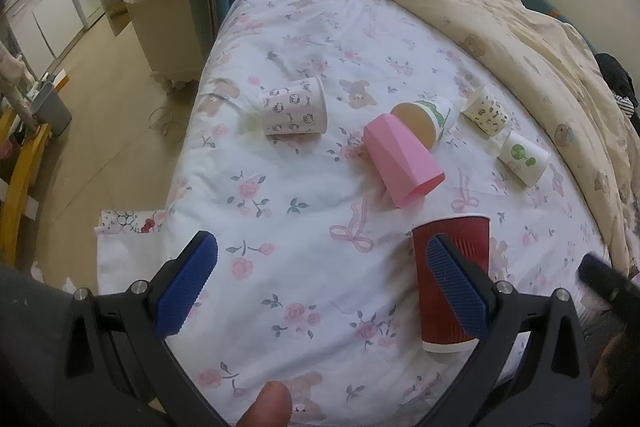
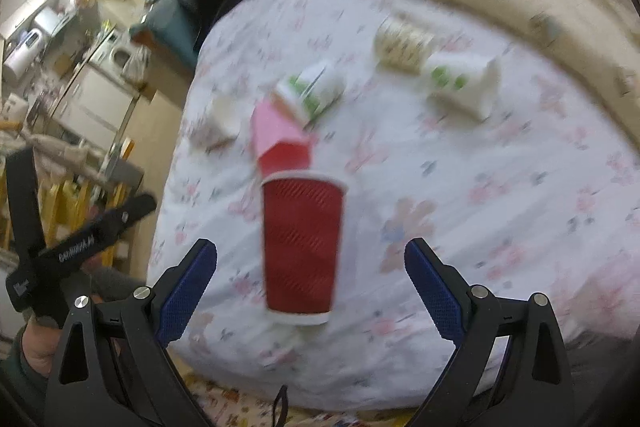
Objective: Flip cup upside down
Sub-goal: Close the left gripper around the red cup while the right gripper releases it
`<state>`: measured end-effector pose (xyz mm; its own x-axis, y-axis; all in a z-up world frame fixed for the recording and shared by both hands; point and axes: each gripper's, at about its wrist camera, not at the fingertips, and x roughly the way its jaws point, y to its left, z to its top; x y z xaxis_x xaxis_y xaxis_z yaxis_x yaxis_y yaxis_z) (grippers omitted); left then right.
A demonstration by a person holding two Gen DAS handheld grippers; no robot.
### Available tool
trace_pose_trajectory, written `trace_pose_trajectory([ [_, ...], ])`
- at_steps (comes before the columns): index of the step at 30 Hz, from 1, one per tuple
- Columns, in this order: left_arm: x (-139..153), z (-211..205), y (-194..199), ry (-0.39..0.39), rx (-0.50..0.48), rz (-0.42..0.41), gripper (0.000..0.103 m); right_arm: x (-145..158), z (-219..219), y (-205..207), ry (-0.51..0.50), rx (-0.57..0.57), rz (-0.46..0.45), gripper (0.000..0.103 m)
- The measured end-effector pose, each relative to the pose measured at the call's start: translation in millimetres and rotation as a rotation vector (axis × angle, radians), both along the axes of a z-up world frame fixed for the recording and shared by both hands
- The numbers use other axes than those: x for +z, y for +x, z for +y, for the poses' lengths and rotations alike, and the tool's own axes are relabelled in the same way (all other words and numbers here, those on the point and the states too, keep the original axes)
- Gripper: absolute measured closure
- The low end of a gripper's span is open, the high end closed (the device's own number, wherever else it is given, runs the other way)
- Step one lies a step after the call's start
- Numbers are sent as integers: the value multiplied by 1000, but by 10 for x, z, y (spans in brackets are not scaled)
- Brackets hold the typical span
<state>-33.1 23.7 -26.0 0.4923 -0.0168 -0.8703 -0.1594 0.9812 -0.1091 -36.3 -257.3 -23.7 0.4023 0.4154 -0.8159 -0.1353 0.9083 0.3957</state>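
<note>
Lining up w/ my right claw [image 2: 310, 287] spread wide & empty, red cup [image 2: 301, 247] near centre; next: close on it.

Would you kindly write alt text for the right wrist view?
A red ribbed paper cup lies on a floral bedsheet ahead of the open right hand-held gripper. Beyond it, blurred, lie a pink faceted cup and several white paper cups.

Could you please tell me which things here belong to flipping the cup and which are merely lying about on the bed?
Job in hand: red cup; right gripper, open around it; left gripper, open.

Lying about: pink cup; four white printed paper cups, e.g.; beige duvet.
</note>
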Motion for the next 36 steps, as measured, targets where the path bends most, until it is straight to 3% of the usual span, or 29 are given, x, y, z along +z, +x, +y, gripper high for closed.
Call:
trace_pose_trajectory([
  [4,-22,-39,-16,14,-9,10,0,81,-257,-10,-36,-84,-84,6],
  [8,-76,-86,-18,-8,-9,47,0,26,-355,-22,-53,-118,-95,6],
  [24,-507,-960,127,-144,-98,372,0,-116,-626,-9,-32,-226,-37,6],
  [30,-754,-1343,85,-101,-157,426,0,-147,-698,12,0,-246,-15,6],
  [36,-952,-1444,125,-45,-155,446,0,-176,-705,29,2,-244,0,6],
])
